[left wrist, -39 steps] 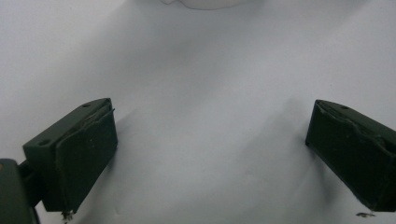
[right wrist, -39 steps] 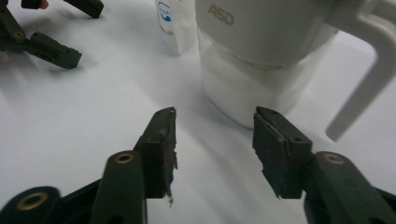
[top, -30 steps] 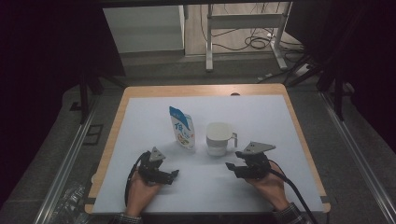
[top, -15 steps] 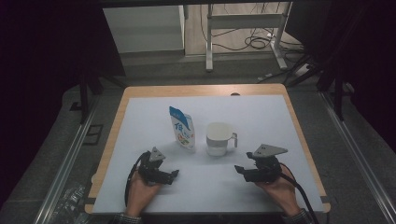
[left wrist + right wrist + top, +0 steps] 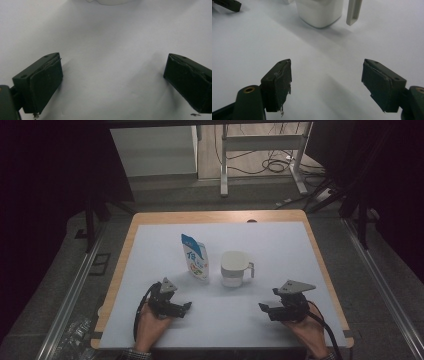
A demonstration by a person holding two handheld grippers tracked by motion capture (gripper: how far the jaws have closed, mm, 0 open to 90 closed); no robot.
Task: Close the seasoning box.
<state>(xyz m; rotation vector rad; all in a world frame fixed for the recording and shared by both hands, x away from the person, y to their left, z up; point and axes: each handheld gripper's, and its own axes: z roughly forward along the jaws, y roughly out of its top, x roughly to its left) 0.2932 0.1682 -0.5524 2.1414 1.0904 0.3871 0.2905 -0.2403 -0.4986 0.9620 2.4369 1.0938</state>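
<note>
Dark floor and trailing cables surround the wooden-edged table (image 5: 125, 265), whose top is covered by a plain white sheet. I stand at its near side with a black two-jaw gripper in each hand.

Near the middle of the sheet stands a white plastic mug (image 5: 235, 268) with a squarish body, upright, its handle turned toward my right. Just beside it on my left stands a white pouch with a blue top and blue print (image 5: 196, 256), also upright and leaning slightly; the two are close, though I cannot tell whether they touch.

My left gripper (image 5: 186, 307) rests low over the sheet in front of the pouch, pointing toward my right. Its fingers (image 5: 42, 82) are spread wide with bare white sheet between them, and the base of the mug (image 5: 110, 2) shows at the top edge of the left gripper view.

My right gripper (image 5: 263, 307) sits in front of the mug and to its right, well apart from it, pointing toward my left. Its fingers (image 5: 278, 83) have just been opening and stand wide with nothing between them. Along them I see the mug (image 5: 319, 12) ahead, handle on the right.
</note>
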